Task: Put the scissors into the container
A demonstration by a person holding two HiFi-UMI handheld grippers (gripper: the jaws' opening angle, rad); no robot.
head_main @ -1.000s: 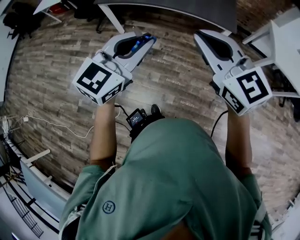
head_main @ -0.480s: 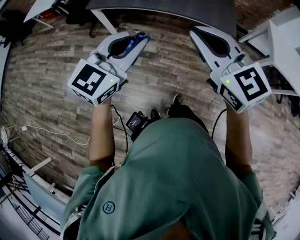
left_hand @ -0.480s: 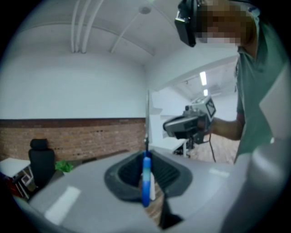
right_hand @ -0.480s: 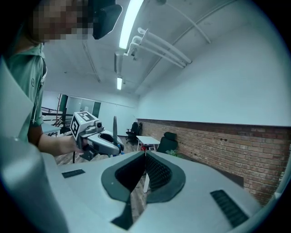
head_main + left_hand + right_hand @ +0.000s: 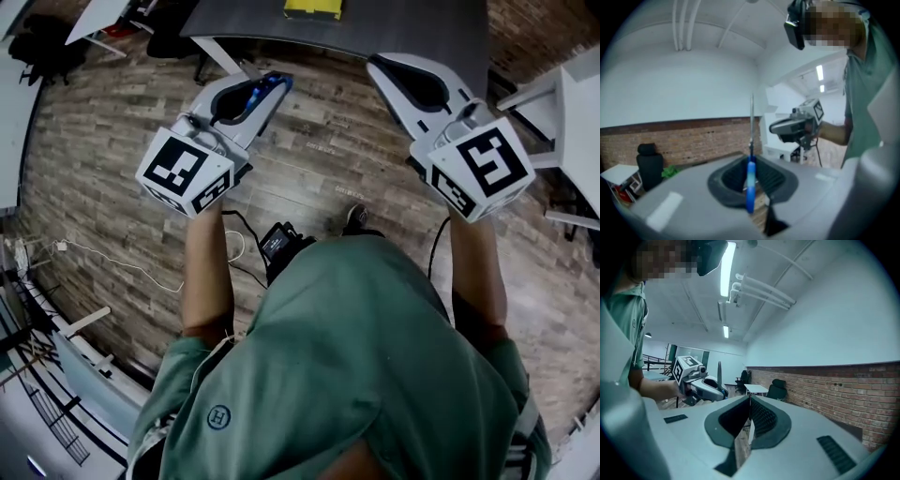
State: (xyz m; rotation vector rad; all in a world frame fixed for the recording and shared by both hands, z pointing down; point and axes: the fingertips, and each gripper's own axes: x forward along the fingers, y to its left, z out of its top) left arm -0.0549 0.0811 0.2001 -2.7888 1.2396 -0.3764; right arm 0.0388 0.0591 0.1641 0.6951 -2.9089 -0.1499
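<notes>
Left gripper view: clamping blue-handled scissors in left gripper, nothing in shut right gripper. Mid-carry; next, gotta reach the container, drop blades in.

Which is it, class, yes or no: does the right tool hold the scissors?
No, the blue-handled scissors sit clamped in the left tool; the right tool is shut on nothing.

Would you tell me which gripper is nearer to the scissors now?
Left. The left gripper is clamped on the scissors themselves; the right gripper is held apart, off to its side.
</notes>
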